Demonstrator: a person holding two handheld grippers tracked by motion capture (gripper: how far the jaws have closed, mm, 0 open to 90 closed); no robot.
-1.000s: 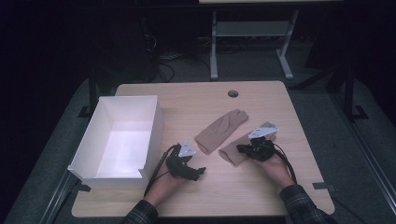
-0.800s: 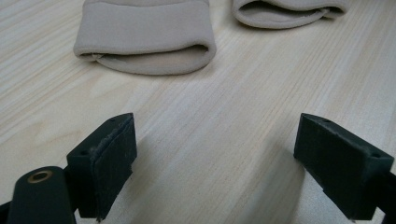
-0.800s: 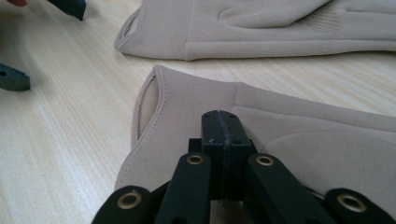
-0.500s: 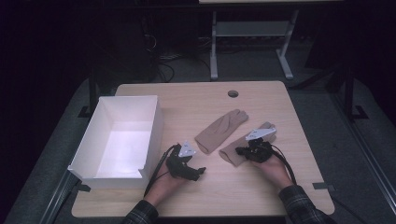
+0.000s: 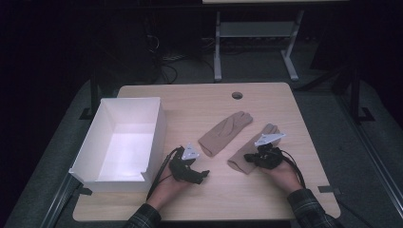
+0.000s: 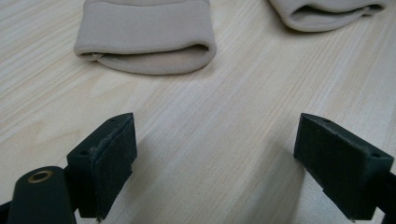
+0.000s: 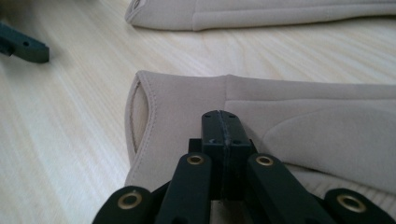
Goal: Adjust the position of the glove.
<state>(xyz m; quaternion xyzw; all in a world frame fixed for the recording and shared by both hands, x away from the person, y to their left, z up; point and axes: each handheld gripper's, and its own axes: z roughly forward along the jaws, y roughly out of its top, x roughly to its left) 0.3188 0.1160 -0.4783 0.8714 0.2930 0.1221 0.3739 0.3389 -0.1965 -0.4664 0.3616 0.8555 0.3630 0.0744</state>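
High view: two beige gloves are laid flat on the wooden table. The near glove lies right of centre, cuff toward the person; the far glove lies just beside it to the left, and the two are not touching. A white box is set at the table's left edge, open at the top. The left gripper is held low over bare wood between the box and the gloves, with nothing between its jaws. The right gripper is placed at the cuff end of the near glove; the right hand is seen behind it, in a plaid sleeve.

Left gripper view: the left gripper is seen with jaws spread wide, with only bare table between the pads. The cuff of the far glove is seen ahead, well short of the jaws. The cuff of the near glove is cut off at the top right.

Right gripper view: the right gripper is seen with jaws pressed fully together, no gap left. The tips are set over the near glove just behind its open cuff. Whether fabric is pinched between the pads cannot be told. The far glove is seen beyond it, and a jaw tip of the left gripper at the upper left.
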